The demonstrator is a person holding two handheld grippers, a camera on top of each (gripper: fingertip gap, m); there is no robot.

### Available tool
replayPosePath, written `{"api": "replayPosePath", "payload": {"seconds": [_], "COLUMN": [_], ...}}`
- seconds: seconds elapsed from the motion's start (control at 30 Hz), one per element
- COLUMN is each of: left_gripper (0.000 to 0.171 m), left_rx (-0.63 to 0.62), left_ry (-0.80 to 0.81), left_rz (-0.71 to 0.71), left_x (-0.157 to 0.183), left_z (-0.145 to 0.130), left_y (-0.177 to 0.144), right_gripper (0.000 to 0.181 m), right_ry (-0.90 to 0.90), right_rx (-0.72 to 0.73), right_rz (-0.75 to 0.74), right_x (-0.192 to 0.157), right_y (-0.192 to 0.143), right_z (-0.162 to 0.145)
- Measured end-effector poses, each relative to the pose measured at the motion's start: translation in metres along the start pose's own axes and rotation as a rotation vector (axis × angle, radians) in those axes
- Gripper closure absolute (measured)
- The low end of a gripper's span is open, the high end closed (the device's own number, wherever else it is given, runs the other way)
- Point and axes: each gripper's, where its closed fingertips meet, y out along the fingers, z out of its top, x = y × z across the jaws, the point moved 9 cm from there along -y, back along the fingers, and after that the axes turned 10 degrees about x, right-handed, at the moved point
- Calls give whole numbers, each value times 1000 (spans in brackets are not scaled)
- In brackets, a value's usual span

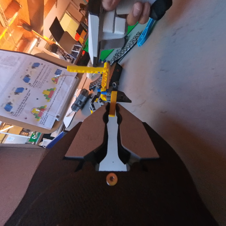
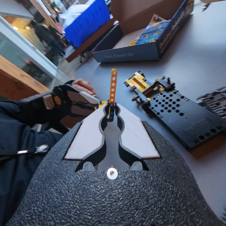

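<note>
Left wrist view: your left gripper (image 1: 111,105) has its fingers clamped on a short yellow beam (image 1: 113,104), part of a small yellow model (image 1: 104,84) with a long arm (image 1: 85,70) sticking out sideways. It sits above the grey bench (image 1: 177,85). An instruction sheet (image 1: 30,88) stands on the left; the other gripper (image 1: 110,30) shows at the top.

Right wrist view: your right gripper (image 2: 111,105) has its fingers pinched on the base of an upright orange holed strip (image 2: 113,85). Your left gripper (image 2: 75,101) meets it from the left. A black perforated plate (image 2: 177,112) and an open box (image 2: 128,55) lie on the bench (image 2: 195,67).
</note>
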Motion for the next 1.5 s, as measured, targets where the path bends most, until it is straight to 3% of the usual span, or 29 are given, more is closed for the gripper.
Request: {"api": "replayPosePath", "payload": {"seconds": [0.27, 0.4, 0.57, 0.67, 0.83, 1.03, 1.07, 1.13, 1.17, 1.5], "left_gripper": [165, 165, 165, 165, 164, 165, 165, 164, 164, 165], "left_rx": [7, 63, 104, 82, 95, 92, 91, 85, 85, 74], "left_ry": [-20, 7, 84, 77, 77, 87, 92, 107, 107, 56], "left_rz": [-53, -114, -184, -223, -273, -295, -307, -322, -321, -342], "left_x": [2, 9, 21, 23, 27, 29, 30, 32, 32, 28], "left_z": [1, 6, 12, 11, 13, 12, 12, 12, 12, 12], "left_y": [0, -1, -3, -2, -3, -2, -2, -2, -2, 0], "right_gripper": [162, 154, 158, 160, 177, 178, 178, 155, 152, 154], "right_ry": [-384, -711, -1119, -1119, -1071, -1030, -1014, -1003, -1000, -898], "right_rx": [-28, -170, -410, -504, -502, -503, -498, -494, -502, -520], "right_rz": [-211, -124, 13, 0, 18, 43, 43, 11, 10, 73], "right_x": [-20, -57, -84, -80, -76, -73, -71, -67, -66, -69], "right_y": [-11, -3, 14, 21, 20, 18, 17, 15, 14, 7], "right_z": [18, 11, -34, -46, -45, -45, -45, -43, -43, -43]}}
